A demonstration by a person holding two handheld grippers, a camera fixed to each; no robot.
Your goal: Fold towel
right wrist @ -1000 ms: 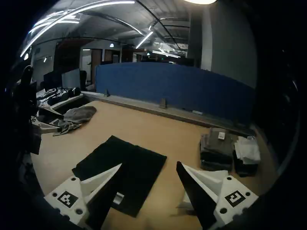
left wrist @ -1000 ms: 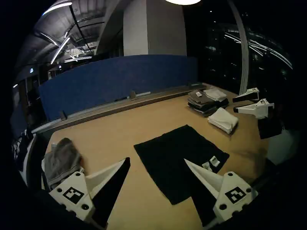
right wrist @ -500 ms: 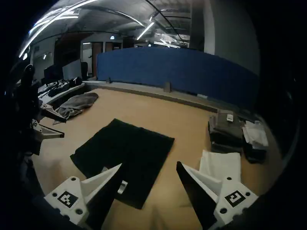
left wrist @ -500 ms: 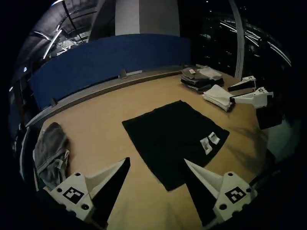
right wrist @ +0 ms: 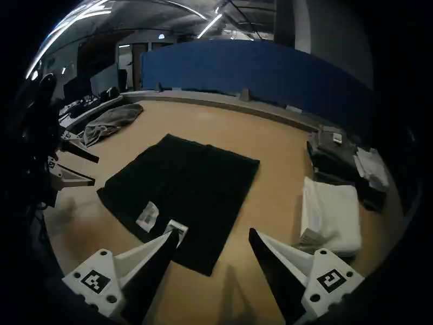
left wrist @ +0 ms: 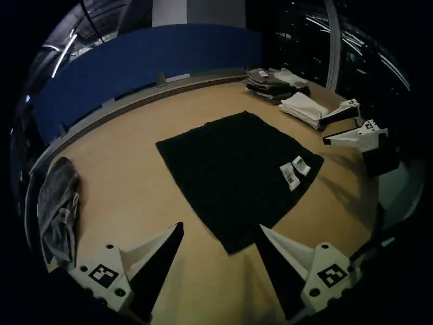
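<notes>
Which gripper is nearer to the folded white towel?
Right. The right gripper hovers just short of the folded white towel; the left gripper is on the black towel's other side, farther off.

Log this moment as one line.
phase: pre-grasp | black towel: flat, unfolded, on table | left claw: open, empty | right claw: open, empty

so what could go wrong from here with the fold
The black towel lies flat on the wooden table, so the open left gripper and open right gripper may bunch its edge instead of pinching it. The right gripper's finger is near the small white tags; it might catch a tag alone. The folded white towel sits close beside the right gripper and could get knocked during the fold.
</notes>
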